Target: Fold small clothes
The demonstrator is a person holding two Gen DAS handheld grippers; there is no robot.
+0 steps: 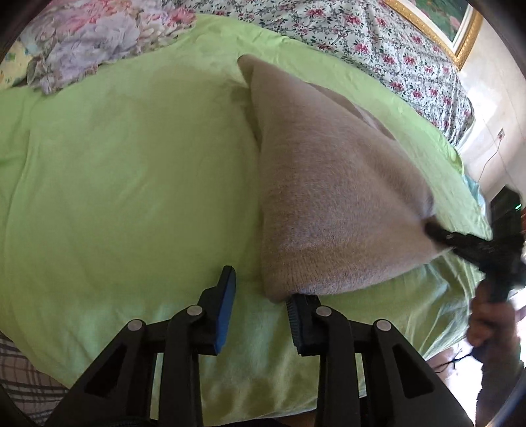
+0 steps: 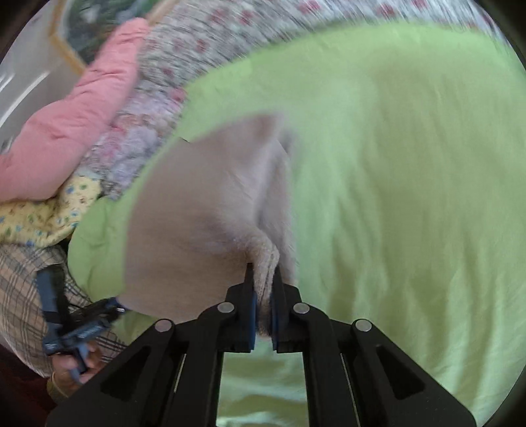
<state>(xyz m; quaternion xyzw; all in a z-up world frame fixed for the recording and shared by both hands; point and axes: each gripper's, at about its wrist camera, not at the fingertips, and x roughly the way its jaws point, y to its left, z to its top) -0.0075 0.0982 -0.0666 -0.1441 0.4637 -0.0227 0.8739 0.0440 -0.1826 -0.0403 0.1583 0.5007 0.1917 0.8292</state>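
Observation:
A beige knitted garment [image 1: 328, 184] lies on a green blanket [image 1: 131, 197], with one corner lifted at the right. My left gripper [image 1: 259, 295] is open and empty; the garment's near corner sits just beyond its right finger. My right gripper [image 2: 263, 289] is shut on a bunched edge of the garment [image 2: 210, 210] and holds it above the blanket [image 2: 394, 197]. In the left wrist view the right gripper [image 1: 434, 231] pinches that lifted corner at the far right. The left gripper [image 2: 82, 328] shows at the lower left of the blurred right wrist view.
Floral bedding [image 1: 378, 39] and a crumpled floral quilt [image 1: 92, 39] lie behind the blanket. A gold-framed picture [image 1: 460, 29] hangs on the wall. A pink quilt [image 2: 72, 131] and yellow patterned cloth [image 2: 42, 213] lie at the left. The person's checked shirt [image 2: 19, 295] is close.

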